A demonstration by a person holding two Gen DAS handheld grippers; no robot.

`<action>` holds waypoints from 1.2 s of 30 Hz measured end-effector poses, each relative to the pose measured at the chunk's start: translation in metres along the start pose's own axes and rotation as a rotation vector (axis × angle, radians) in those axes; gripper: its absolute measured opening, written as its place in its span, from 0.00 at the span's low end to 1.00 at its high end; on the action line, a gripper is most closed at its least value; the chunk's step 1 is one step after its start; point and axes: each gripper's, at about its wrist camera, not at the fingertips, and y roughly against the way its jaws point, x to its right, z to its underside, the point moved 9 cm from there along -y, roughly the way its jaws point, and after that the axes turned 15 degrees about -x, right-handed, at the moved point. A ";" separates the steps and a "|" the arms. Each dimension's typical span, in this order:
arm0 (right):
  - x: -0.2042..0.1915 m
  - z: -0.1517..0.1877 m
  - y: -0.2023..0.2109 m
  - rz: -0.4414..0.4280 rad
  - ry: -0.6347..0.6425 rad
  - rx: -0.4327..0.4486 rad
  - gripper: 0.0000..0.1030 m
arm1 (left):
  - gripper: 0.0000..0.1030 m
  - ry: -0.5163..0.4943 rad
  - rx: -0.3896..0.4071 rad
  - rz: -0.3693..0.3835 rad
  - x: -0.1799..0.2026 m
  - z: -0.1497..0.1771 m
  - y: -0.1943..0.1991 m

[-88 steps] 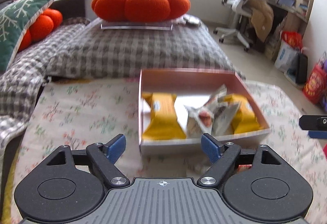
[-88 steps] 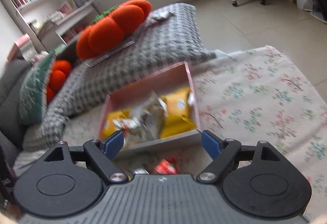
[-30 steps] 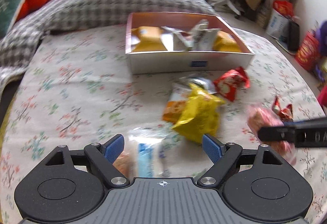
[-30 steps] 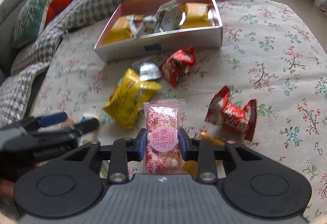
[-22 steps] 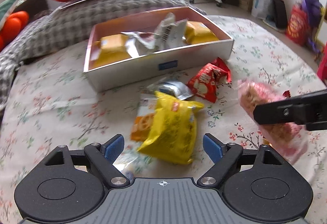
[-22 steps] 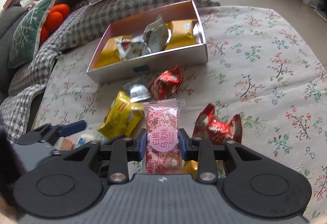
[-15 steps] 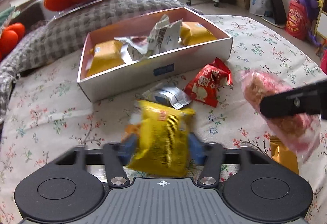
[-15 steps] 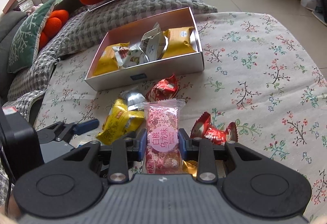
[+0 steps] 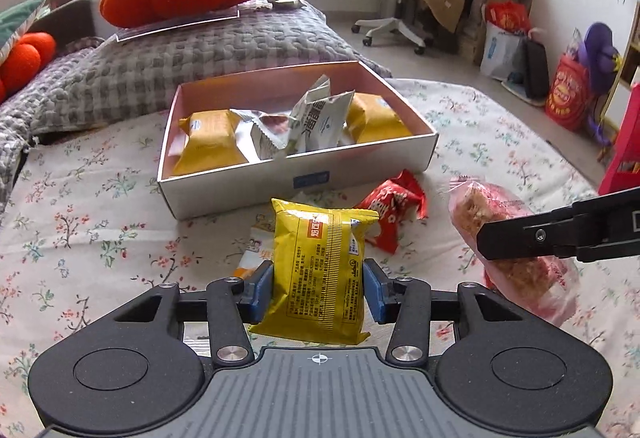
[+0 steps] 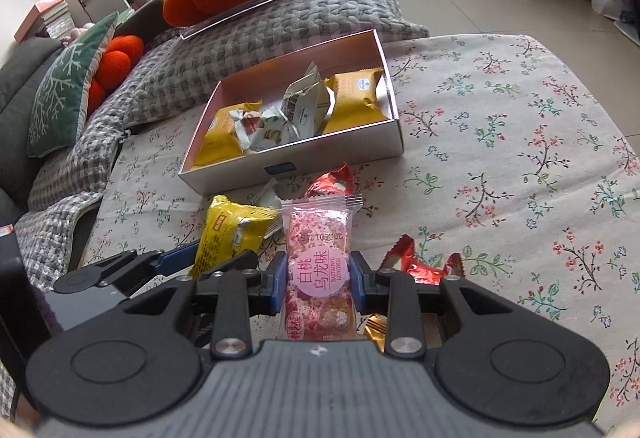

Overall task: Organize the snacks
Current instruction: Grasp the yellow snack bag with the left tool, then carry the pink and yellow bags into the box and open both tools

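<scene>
- Floral cloth (image 9: 80, 222) covers the surface where we work; the pink box (image 9: 296, 174) of snacks sits at 12 o'clock.
- Our left hand-held gripper (image 9: 318, 288) has just been closing, and its pads now pinch the yellow snack packet (image 9: 320, 270).
- Our right hand-held gripper (image 10: 318, 284) clamps the pink snack bar (image 10: 318, 258).
- At 1 o'clock of the yellow packet, a red wrapper (image 9: 390, 210) lies before the box.

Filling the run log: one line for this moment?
left gripper: closing, gripping yellow packet | right gripper: shut on pink packet | box: part filled | loose: red wrappers
</scene>
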 end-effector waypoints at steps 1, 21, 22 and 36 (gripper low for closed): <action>0.001 -0.001 0.001 -0.001 -0.004 0.002 0.28 | 0.43 0.006 0.000 0.004 0.000 0.000 0.001; 0.038 -0.020 0.014 -0.014 -0.106 0.052 0.28 | 0.43 0.117 0.041 0.059 -0.019 -0.017 0.023; 0.042 -0.022 0.015 -0.011 -0.117 0.055 0.28 | 0.43 0.123 0.041 0.062 -0.020 -0.019 0.023; 0.040 -0.049 -0.009 -0.046 -0.114 0.037 0.28 | 0.43 0.099 0.039 0.079 -0.027 -0.062 0.010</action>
